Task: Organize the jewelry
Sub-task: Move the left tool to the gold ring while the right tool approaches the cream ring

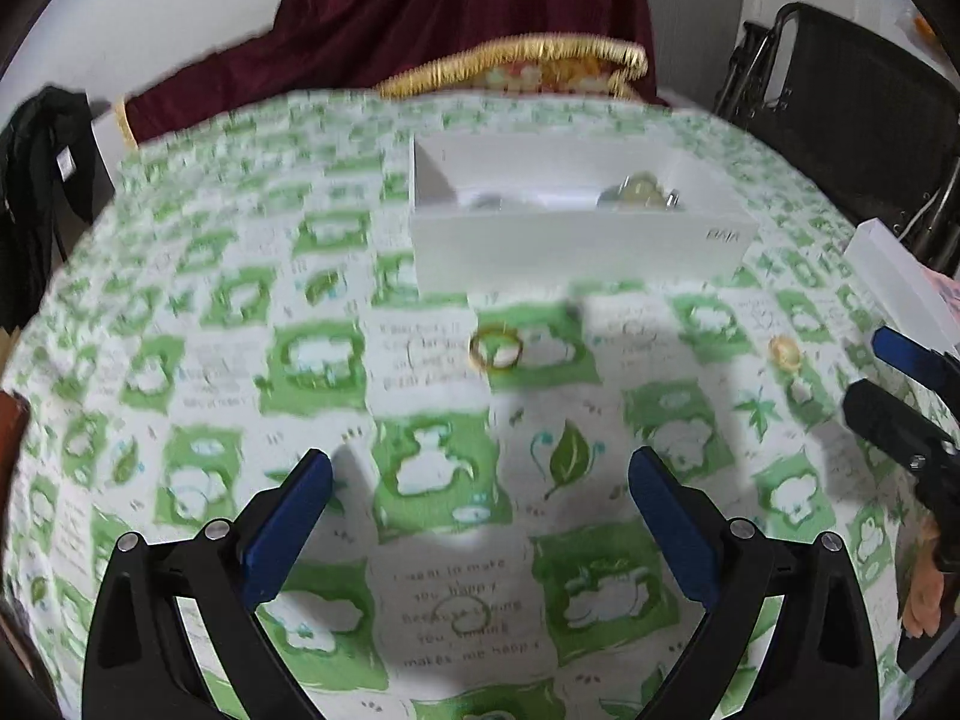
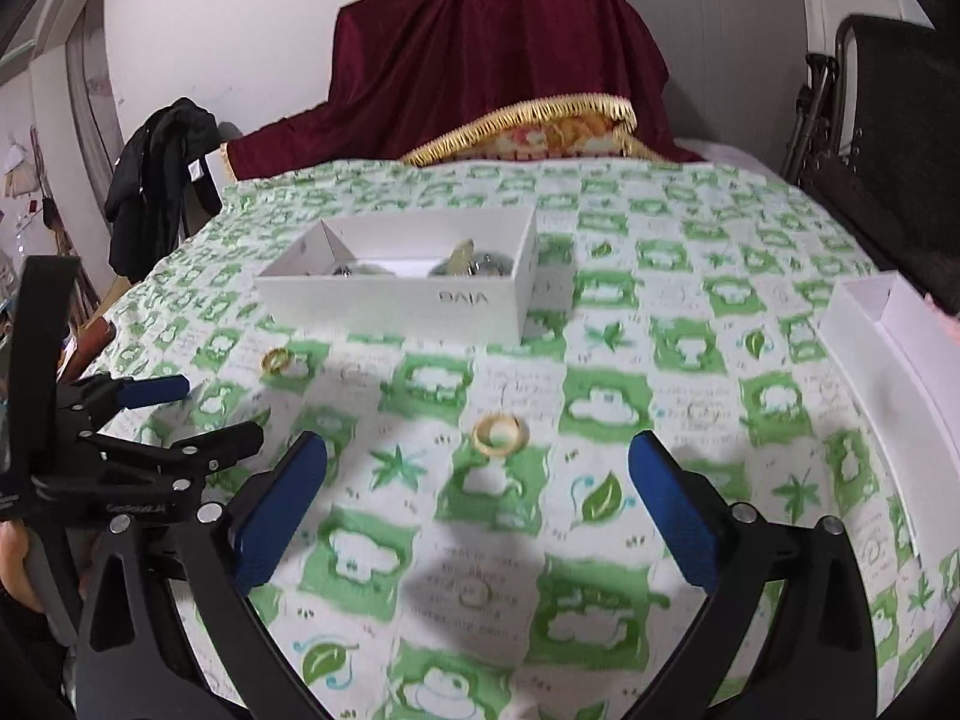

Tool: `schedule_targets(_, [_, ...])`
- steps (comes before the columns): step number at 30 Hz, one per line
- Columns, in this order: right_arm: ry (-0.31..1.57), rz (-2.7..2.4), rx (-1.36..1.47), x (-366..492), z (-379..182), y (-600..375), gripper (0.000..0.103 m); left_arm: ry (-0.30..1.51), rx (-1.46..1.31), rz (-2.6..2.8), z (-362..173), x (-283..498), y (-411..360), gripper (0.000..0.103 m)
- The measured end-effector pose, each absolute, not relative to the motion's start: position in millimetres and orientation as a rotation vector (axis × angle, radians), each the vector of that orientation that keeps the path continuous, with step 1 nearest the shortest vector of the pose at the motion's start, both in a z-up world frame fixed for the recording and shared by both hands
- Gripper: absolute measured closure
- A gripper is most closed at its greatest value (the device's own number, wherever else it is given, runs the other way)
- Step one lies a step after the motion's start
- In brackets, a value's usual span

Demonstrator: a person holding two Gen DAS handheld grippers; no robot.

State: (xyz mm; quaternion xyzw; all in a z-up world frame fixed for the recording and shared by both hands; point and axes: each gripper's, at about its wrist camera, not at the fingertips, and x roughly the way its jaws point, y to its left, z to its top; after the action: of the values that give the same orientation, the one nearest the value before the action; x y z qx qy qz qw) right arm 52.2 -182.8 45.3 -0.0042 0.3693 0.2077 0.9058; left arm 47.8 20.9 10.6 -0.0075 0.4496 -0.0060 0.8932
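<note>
Gold rings left out: near ring (image 2: 500, 433) and far ring (image 2: 276, 359), both on the tablecloth (image 2: 606, 360).
Done: white box (image 2: 390, 300) holds several pieces.
Tools: left gripper (image 1: 480, 531) and right gripper (image 2: 477, 519), jaws apart, empty.

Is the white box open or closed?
Open. The white box has no lid on top, and you can see jewelry pieces lying inside.

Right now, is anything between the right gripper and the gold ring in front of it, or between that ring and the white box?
Nothing visible. The right gripper stands open with only bare tablecloth up to the gold ring. From the ring to the white box the cloth is clear too; the second ring lies off to the side.
</note>
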Motion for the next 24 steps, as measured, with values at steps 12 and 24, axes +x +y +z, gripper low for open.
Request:
schedule_targets(12, [0.944, 0.380, -0.072, 59.7, 19.4, -173.3, 0.004, 0.941, 0.022, -0.012, 8.2, 47.6, 17.4, 0.003])
schedule_targets(24, [0.954, 0.378, -0.183, 58.0, 14.7, -165.8, 0.004, 0.942, 0.025, -0.006, 9.0, 45.1, 16.5, 0.003])
